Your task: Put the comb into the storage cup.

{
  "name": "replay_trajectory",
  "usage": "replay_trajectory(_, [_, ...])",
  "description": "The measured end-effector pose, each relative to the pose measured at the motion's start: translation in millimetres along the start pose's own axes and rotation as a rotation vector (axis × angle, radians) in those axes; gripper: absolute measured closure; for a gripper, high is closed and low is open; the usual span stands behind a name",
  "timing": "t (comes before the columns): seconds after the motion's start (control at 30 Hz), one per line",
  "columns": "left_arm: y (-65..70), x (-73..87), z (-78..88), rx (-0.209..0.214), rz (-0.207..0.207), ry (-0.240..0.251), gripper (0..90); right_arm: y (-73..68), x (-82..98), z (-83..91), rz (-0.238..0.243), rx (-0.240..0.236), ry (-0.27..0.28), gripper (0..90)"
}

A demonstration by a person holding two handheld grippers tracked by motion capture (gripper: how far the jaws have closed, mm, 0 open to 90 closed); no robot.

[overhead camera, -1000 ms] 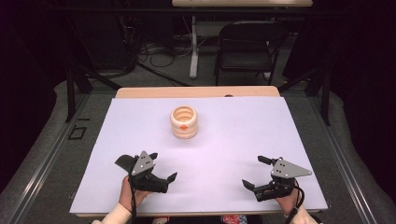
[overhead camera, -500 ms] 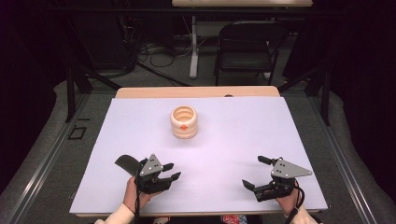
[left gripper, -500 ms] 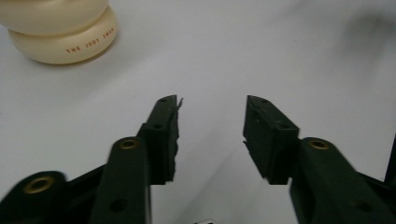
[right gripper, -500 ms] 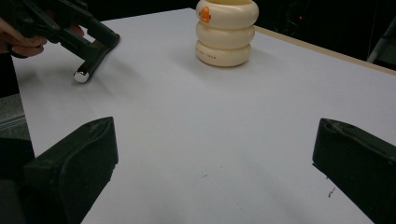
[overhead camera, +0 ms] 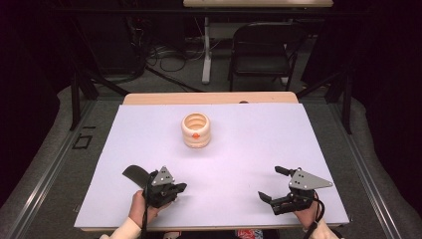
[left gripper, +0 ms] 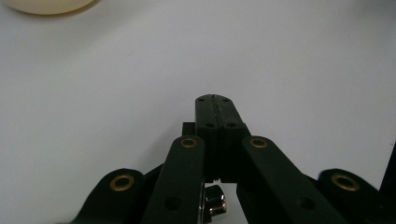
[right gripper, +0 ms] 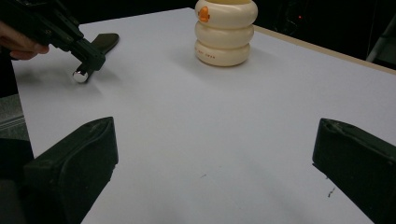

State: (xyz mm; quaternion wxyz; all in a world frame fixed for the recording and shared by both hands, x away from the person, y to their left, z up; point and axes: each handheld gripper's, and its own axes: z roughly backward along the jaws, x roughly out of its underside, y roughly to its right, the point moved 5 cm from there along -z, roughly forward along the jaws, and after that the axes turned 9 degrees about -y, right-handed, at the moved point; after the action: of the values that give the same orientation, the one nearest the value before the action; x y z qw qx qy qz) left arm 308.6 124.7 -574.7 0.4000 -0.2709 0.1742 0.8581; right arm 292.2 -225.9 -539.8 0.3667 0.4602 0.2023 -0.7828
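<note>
A cream ribbed jar (overhead camera: 196, 130) with an orange dot stands open-topped near the middle of the white table (overhead camera: 249, 139); it also shows in the right gripper view (right gripper: 226, 31). My left gripper (overhead camera: 181, 188) lies low at the front left, and its jaws have just been closing. They now meet flat (left gripper: 213, 100) with nothing between them. The right gripper (overhead camera: 269, 182) rests at the front right, jaws wide apart (right gripper: 215, 154) over bare table. Both grippers are well short of the jar.
A flat black piece (overhead camera: 135, 174) lies on the table just behind the left gripper, seen also in the right gripper view (right gripper: 105, 42). A folding chair (overhead camera: 263, 45) and cables stand beyond the table's wooden far edge (overhead camera: 209, 98).
The left gripper's jaws went from wide open to fully closed on nothing, and the gripper shifted slightly right. The right gripper and the jar have not moved.
</note>
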Motion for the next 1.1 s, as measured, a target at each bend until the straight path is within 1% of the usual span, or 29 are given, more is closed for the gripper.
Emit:
replay_trajectory(0.1, [-2.5,4.9,1.8,0.001,0.021,-0.014,90.0,0.0,0.1,0.5,0.0,0.002,-0.002,0.0])
replay_trajectory(0.13, [-2.5,4.9,1.8,0.001,0.021,-0.014,90.0,0.0,0.1,0.5,0.0,0.002,-0.002,0.0])
replay_trajectory(0.17, [-3.9,7.9,3.5,0.0,0.019,-0.03,90.0,0.1,0.2,0.7,-0.002,0.001,-0.003,0.0])
replay_trajectory(0.3, [-3.9,10.9,5.1,-0.005,0.019,-0.05,90.0,-0.4,-0.1,1.4,0.0,-0.002,0.005,0.0])
replay_trajectory(0.33, [-4.5,12.8,6.7,-0.006,0.011,-0.066,90.0,-0.4,-0.2,1.7,0.003,-0.002,0.007,0.0])
replay_trajectory(0.4, [-5.5,13.9,7.5,-0.004,0.007,-0.072,90.0,-0.3,-0.1,1.6,-0.001,-0.003,0.007,0.0])
replay_trajectory(0.43, [-7.5,15.7,8.9,-0.003,0.02,-0.079,90.0,0.3,0.0,1.0,-0.001,-0.001,0.004,0.0])
replay_trajectory(0.47, [-7.5,15.7,8.9,-0.003,0.02,-0.079,90.0,0.3,0.0,1.0,-0.001,-0.001,0.004,0.0])
replay_trajectory(0.53, [-9.0,17.0,9.2,-0.011,0.023,-0.083,90.0,0.3,0.0,1.2,-0.001,-0.001,0.004,0.0])
replay_trajectory(0.7, [-9.3,20.6,11.6,-0.031,0.015,-0.121,90.0,-0.2,-0.1,2.9,0.001,0.0,0.008,0.0])
replay_trajectory(0.73, [-9.3,20.6,11.6,-0.031,0.015,-0.121,90.0,0.0,0.0,2.5,0.0,0.0,0.007,0.0])
replay_trajectory(0.77, [-12.1,22.4,13.4,-0.035,0.02,-0.117,90.0,0.3,0.1,2.1,0.0,0.0,0.007,0.0])
replay_trajectory(0.83, [-13.5,23.2,14.1,-0.03,0.025,-0.117,90.0,0.2,-0.1,2.1,0.002,-0.001,0.008,0.0])
replay_trajectory(0.87, [-15.3,24.2,15.1,-0.033,0.033,-0.117,90.0,-0.1,-0.2,2.7,0.002,-0.002,0.009,0.0])
replay_trajectory(0.97, [-19.0,27.3,18.3,-0.038,0.039,-0.133,90.0,0.1,0.0,3.1,0.003,-0.001,0.008,0.0])
replay_trajectory(1.03, [-19.7,28.1,18.7,-0.035,0.044,-0.135,90.0,0.1,-0.2,3.2,0.004,-0.001,0.008,0.0])
replay_trajectory(1.07, [-21.3,29.0,19.5,-0.044,0.042,-0.138,90.0,0.1,-0.2,3.2,0.004,-0.001,0.008,0.0])
replay_trajectory(1.1, [-22.5,30.4,20.1,-0.039,0.054,-0.141,90.0,0.1,-0.2,3.1,0.005,-0.002,0.009,0.0])
